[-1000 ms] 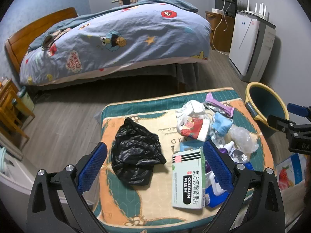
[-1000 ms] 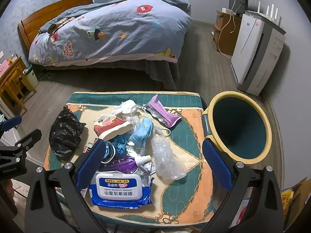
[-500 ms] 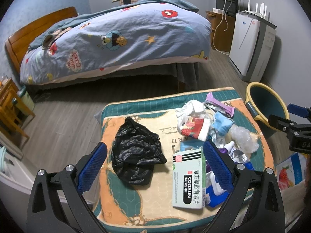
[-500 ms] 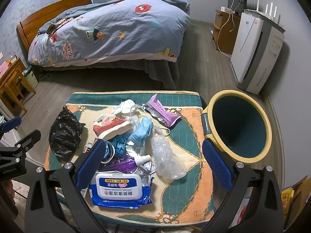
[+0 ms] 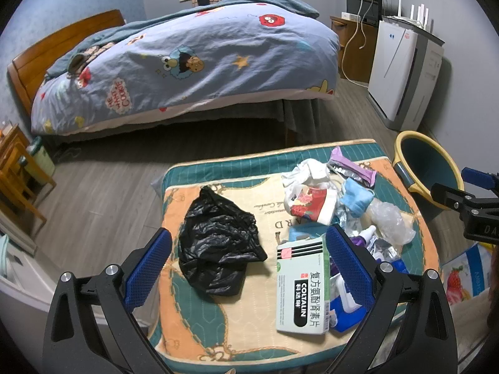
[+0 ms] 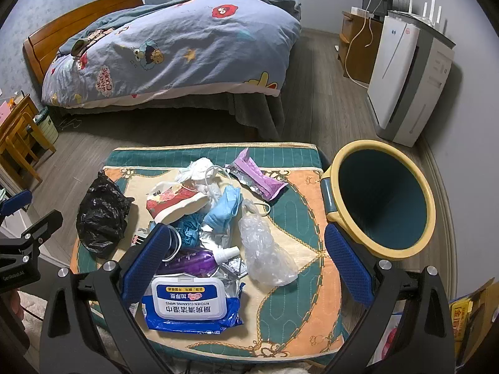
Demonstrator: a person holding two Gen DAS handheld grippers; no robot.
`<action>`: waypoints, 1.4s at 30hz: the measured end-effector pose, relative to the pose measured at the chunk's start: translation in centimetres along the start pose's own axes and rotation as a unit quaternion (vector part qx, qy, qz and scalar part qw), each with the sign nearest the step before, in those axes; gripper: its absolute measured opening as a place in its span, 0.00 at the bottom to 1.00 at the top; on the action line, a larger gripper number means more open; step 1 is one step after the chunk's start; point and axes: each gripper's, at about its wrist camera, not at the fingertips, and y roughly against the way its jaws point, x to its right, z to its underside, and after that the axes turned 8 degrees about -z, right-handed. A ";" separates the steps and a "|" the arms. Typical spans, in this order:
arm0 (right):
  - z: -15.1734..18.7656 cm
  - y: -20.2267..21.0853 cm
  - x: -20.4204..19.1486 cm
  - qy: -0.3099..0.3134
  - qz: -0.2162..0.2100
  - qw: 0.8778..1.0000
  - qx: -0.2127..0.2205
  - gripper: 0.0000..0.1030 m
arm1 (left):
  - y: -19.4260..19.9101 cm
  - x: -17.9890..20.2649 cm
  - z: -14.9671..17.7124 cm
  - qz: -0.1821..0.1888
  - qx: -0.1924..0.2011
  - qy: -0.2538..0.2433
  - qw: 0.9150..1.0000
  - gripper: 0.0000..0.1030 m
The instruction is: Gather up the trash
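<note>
Trash is spread over a patterned mat [image 5: 215, 318] [image 6: 299, 305]. A crumpled black plastic bag [image 5: 218, 243] [image 6: 99, 215] lies at its left. A white and green medicine box [image 5: 304, 283] lies right of the bag. A blue wipes pack [image 6: 190, 304], a purple bottle [image 6: 193, 260], a clear plastic bag [image 6: 265, 249], a blue mask [image 6: 223, 207], a red and white carton [image 6: 174, 204] and a purple wrapper [image 6: 259, 177] form a heap. My left gripper [image 5: 248, 249] hovers open over the black bag. My right gripper [image 6: 243, 254] stands open above the heap. A yellow-rimmed bin [image 6: 382, 198] [image 5: 427, 165] stands right of the mat.
A bed [image 5: 187, 62] with a cartoon quilt fills the background. A white air purifier [image 6: 405, 87] and a wooden cabinet [image 6: 358, 50] stand at the right wall. Wooden furniture [image 5: 15, 174] is at the far left. A printed bag [image 5: 461, 271] lies on the floor at the right.
</note>
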 end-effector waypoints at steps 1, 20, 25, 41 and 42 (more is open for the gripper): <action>0.0 0.0 0.0 0.000 0.000 1.000 0.000 0.95 | -0.1 0.0 0.1 0.000 -0.001 0.000 1.000 0.95; -0.1 0.2 0.5 -0.005 -0.001 1.000 0.000 0.95 | -0.3 0.0 0.5 -0.004 -0.002 -0.002 1.000 0.95; 0.0 0.2 0.5 -0.005 -0.001 1.000 -0.001 0.95 | -0.3 0.0 0.5 -0.004 -0.002 -0.003 1.000 0.95; -0.6 -0.9 3.0 -0.032 0.043 0.998 -0.022 0.95 | -2.1 -4.6 -1.8 -0.014 -0.007 0.051 0.999 0.95; -0.9 -1.0 3.4 -0.034 0.023 0.999 -0.018 0.95 | -2.9 -5.8 -2.3 -0.011 -0.015 0.069 0.997 0.95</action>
